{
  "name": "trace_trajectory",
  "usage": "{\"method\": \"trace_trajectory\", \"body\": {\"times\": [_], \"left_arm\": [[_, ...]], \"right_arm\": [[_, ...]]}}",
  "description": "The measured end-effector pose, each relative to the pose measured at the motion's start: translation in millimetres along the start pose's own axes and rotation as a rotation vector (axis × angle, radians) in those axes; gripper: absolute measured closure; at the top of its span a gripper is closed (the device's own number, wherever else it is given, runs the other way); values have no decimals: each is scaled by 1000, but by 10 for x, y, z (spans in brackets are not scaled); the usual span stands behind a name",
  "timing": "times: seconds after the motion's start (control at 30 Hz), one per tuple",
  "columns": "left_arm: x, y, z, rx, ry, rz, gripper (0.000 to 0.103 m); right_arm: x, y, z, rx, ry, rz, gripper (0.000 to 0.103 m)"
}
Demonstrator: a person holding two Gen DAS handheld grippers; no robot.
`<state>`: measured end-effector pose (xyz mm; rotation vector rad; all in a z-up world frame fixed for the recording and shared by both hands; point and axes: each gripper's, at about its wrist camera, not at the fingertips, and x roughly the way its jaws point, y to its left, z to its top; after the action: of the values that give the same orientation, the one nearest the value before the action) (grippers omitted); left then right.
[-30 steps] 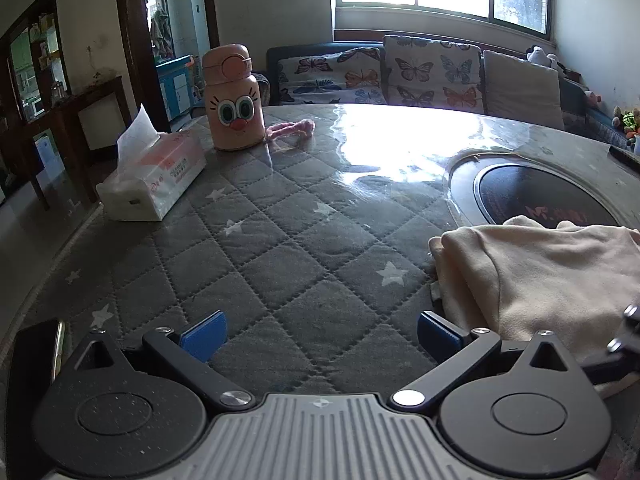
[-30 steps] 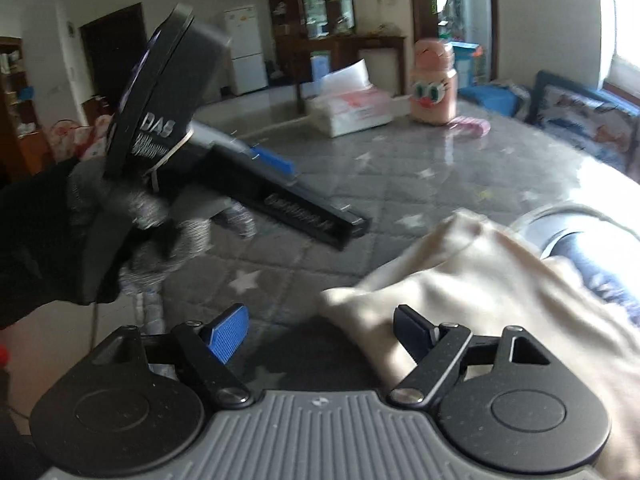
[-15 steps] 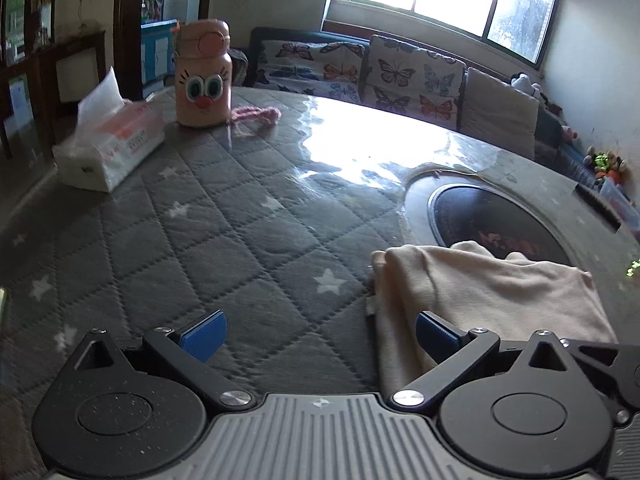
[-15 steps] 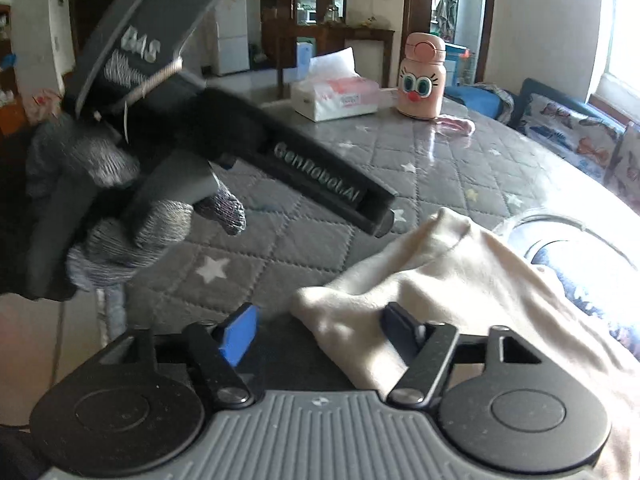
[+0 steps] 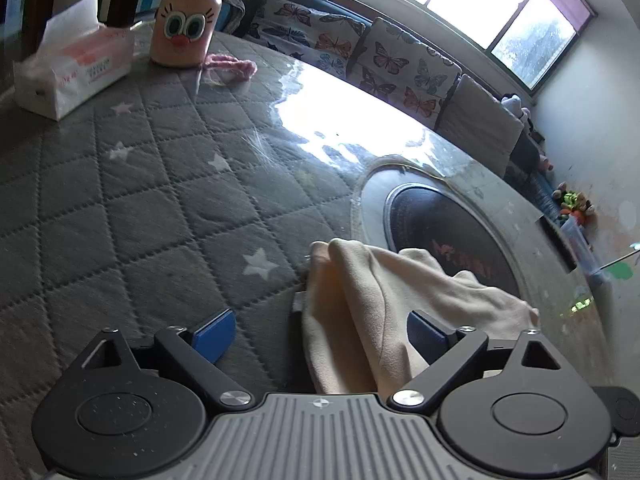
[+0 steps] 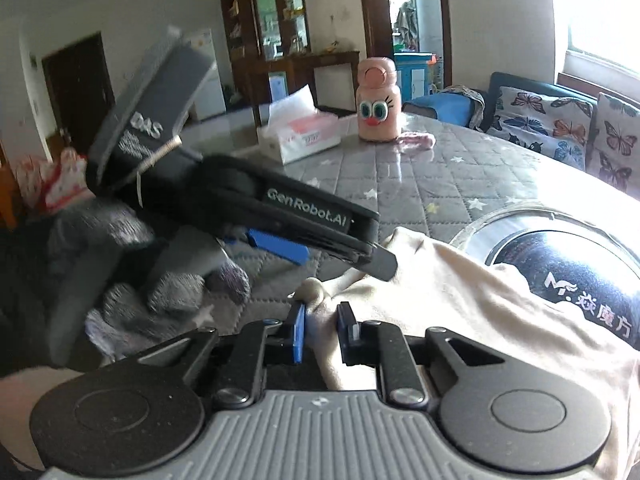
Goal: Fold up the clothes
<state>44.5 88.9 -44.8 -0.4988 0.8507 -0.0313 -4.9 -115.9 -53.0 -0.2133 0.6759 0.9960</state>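
A cream garment [image 5: 384, 304] lies on the grey quilted table cover, partly over the round dark inset. My left gripper [image 5: 320, 334] is open, its jaws wide apart, and the garment's folded left edge lies between them. My right gripper [image 6: 323, 330] is shut on a bunched corner of the same cream garment [image 6: 460, 312]. The left gripper [image 6: 280, 220], held by a gloved hand, shows in the right wrist view just above that corner.
A pink cartoon-faced bottle [image 5: 186, 16], a tissue box [image 5: 76, 76] and a pink knitted strip [image 5: 234, 65] stand at the far left of the table. The round dark inset [image 5: 452, 236] sits beyond the garment. A butterfly-cushioned sofa [image 5: 384, 56] runs behind the table.
My right gripper has closed on the garment's corner. My left gripper has moved right and forward, so the garment's edge now lies between its open jaws.
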Motion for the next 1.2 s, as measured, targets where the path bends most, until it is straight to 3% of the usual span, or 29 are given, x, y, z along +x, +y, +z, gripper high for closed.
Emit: {"method": "trace_trajectory", "body": {"times": [0.17, 0.4, 0.5, 0.6, 0.7, 1.07, 1.2], "left_arm": [[49, 17, 36, -94, 30, -85, 29], [151, 101, 2, -208, 77, -153, 73], [157, 117, -10, -211, 78, -157, 82], [148, 115, -14, -199, 74, -152, 83], [146, 103, -27, -189, 72, -145, 83], [154, 67, -35, -162, 66, -126, 83], [158, 51, -35, -155, 65, -120, 83]], "right_arm": [[-178, -77, 2, 28, -45, 22, 88], [-232, -91, -39, 35, -49, 41, 88], [-254, -105, -69, 40, -42, 50, 86], [-331, -176, -98, 70, -53, 50, 82], [-443, -296, -145, 99, -68, -3, 81], [-727, -1327, -454, 336, -63, -347, 80], [-729, -1555, -580, 390, -59, -397, 79]]}}
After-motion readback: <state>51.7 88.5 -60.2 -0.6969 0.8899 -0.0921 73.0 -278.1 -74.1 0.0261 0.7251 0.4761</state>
